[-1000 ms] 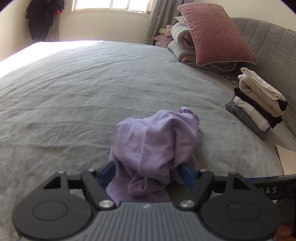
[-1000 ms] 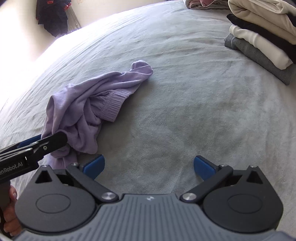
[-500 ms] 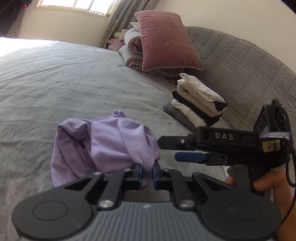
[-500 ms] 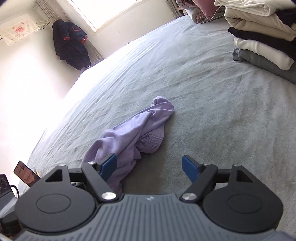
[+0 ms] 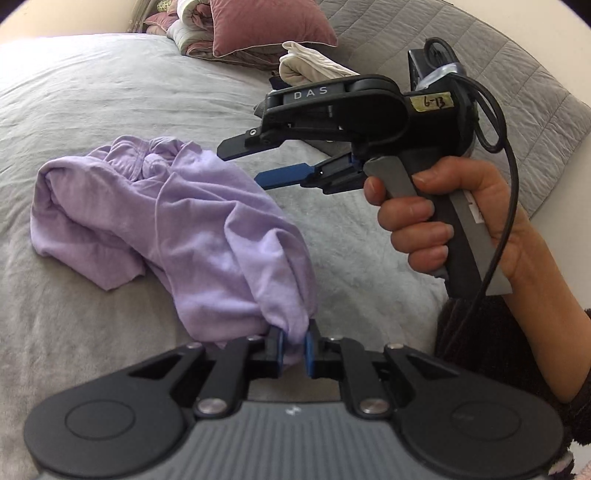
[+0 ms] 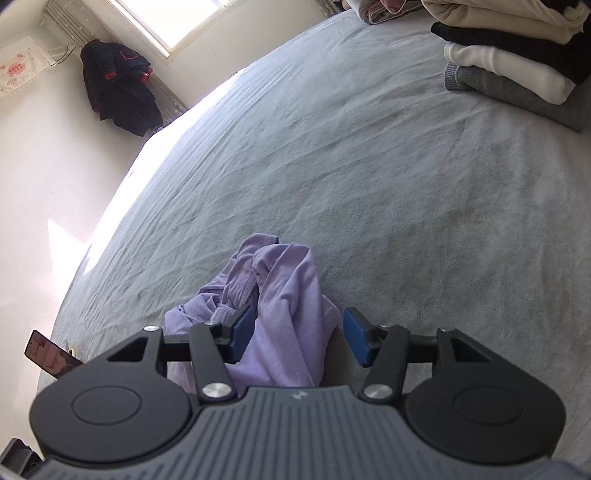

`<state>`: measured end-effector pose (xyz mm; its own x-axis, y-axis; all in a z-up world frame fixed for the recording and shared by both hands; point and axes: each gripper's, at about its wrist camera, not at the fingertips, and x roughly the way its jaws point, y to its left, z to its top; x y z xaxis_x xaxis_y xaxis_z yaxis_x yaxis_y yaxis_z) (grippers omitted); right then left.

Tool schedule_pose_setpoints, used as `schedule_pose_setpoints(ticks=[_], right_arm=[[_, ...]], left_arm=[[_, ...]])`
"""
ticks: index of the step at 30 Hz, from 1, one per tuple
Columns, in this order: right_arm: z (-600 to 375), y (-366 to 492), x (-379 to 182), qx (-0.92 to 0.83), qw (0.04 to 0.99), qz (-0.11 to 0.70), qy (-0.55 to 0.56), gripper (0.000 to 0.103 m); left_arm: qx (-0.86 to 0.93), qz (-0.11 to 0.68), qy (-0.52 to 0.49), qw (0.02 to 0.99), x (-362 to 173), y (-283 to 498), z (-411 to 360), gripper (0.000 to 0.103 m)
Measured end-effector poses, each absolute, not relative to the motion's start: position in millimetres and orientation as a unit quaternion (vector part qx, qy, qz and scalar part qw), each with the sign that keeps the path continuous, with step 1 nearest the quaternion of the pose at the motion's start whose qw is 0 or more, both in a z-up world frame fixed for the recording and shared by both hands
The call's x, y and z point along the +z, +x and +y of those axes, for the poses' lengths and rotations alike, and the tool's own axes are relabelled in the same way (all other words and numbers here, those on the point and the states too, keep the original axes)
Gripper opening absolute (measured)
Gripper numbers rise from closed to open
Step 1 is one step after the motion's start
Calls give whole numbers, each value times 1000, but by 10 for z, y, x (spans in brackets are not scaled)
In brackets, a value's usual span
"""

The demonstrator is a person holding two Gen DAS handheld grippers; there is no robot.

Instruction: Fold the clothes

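A crumpled lilac garment [image 5: 192, 221] lies on the grey bed cover [image 5: 92, 110]. My left gripper [image 5: 293, 347] pinches a bunched edge of the garment at its near end. Its jaws are opening a touch, but the pads still press on the cloth. My right gripper [image 5: 247, 164], held in a person's hand [image 5: 417, 221], hovers just over the garment's right side. In the right wrist view the garment [image 6: 288, 295] sits between the right gripper's [image 6: 299, 338] jaws. They are closing. The left pad is next to the cloth and the right pad stands apart from it.
A stack of folded clothes [image 6: 517, 55] sits at the bed's far right, in front of the quilted headboard [image 5: 517, 74]. A pink pillow [image 5: 266, 22] tops rolled bedding. A dark jacket [image 6: 118, 92] hangs by the window. A phone [image 6: 48, 354] lies near the bed's left edge.
My left gripper closed on the garment's near edge and drew it along while turning right. My right gripper swung over the garment and its jaws narrowed around the cloth.
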<state>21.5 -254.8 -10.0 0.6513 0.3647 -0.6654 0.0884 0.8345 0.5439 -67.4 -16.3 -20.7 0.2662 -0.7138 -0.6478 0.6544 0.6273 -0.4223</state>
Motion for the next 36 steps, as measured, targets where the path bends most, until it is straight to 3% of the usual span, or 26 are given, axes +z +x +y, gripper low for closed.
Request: schedule_pose_setpoints(ticks=[3, 4, 5, 6, 8, 11, 19, 31, 36], right_arm=[[-2469, 234, -168, 87, 861, 423, 269, 47], [-2442, 233, -182, 89, 860, 426, 265, 38], [-2417, 225, -187, 89, 862, 426, 258, 20], [-2400, 219, -184, 91, 865, 425, 253, 13], [-2413, 177, -151, 98, 866, 411, 266, 11], [-2401, 105, -43, 142, 861, 387, 297, 9], [-2020, -60, 41, 283, 822, 381, 315, 9], [-1250, -368, -32, 427, 759, 450, 199, 9], [-1160, -438, -64, 431, 764, 462, 133, 16]], left_arm=[[-424, 421, -39, 801, -169, -652, -59, 23], [-422, 416, -40, 805, -139, -651, -15, 32], [-418, 409, -39, 810, -99, -645, 20, 40], [-413, 399, -38, 817, -57, -640, 61, 42], [-396, 386, -43, 832, 26, -587, 180, 51], [-358, 373, -70, 853, 128, -454, 412, 63], [-305, 362, -189, 860, 235, -157, 951, 74], [-247, 412, -211, 852, 23, -42, 1190, 73], [-225, 433, -176, 855, -68, -30, 1218, 73]])
